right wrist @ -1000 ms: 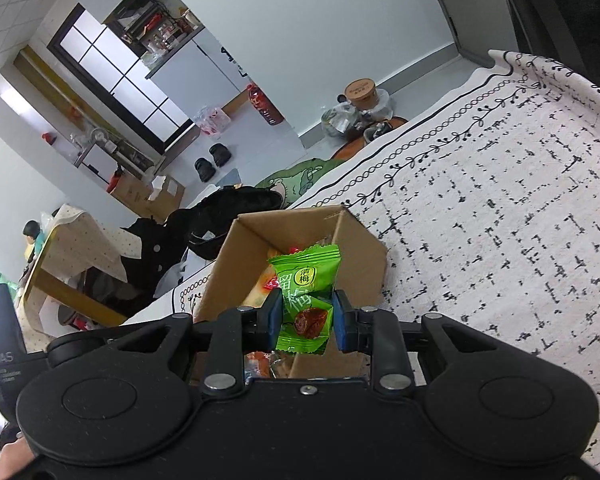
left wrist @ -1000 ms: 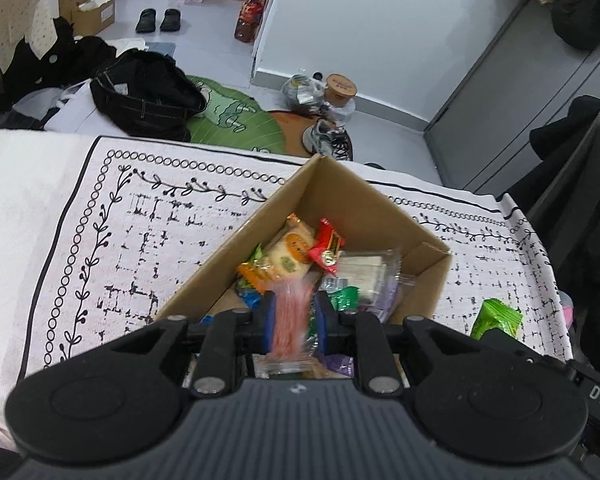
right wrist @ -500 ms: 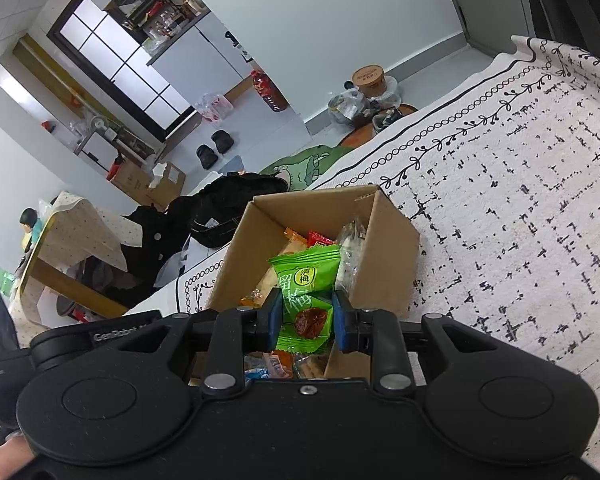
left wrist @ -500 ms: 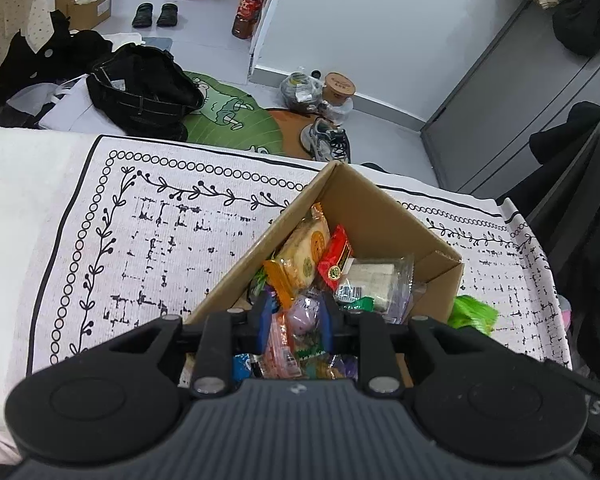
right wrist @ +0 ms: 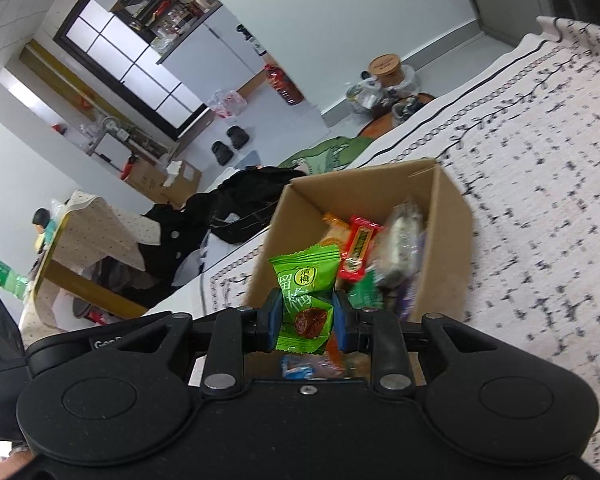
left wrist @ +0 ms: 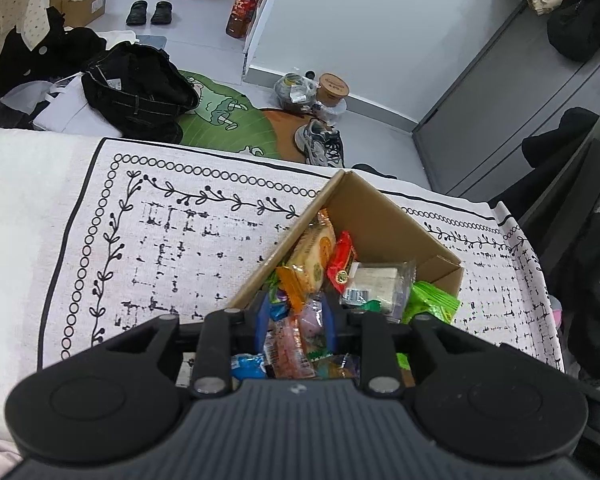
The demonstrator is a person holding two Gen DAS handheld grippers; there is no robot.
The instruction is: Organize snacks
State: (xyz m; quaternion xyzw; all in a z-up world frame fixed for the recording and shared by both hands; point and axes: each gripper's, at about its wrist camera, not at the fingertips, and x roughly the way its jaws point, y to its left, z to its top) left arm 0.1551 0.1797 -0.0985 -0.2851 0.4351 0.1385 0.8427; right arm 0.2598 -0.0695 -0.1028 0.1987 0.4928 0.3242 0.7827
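An open cardboard box sits on a patterned cloth and holds several wrapped snacks, among them a red packet and a clear-wrapped cake. My left gripper hovers over the box's near corner, its jaws apart and empty, with a pink-orange packet lying in the box below. My right gripper is shut on a green plum candy packet and holds it above the box's near edge. The same packet shows at the box's right side in the left wrist view.
The white cloth with black leaf border covers the table. Beyond the table edge the floor holds a black bag, a green mat and a sneaker. A dark chair stands at the right.
My left gripper has opened and dropped the pink-orange packet into the box. My right gripper has carried the green packet closer, over the box's edge.
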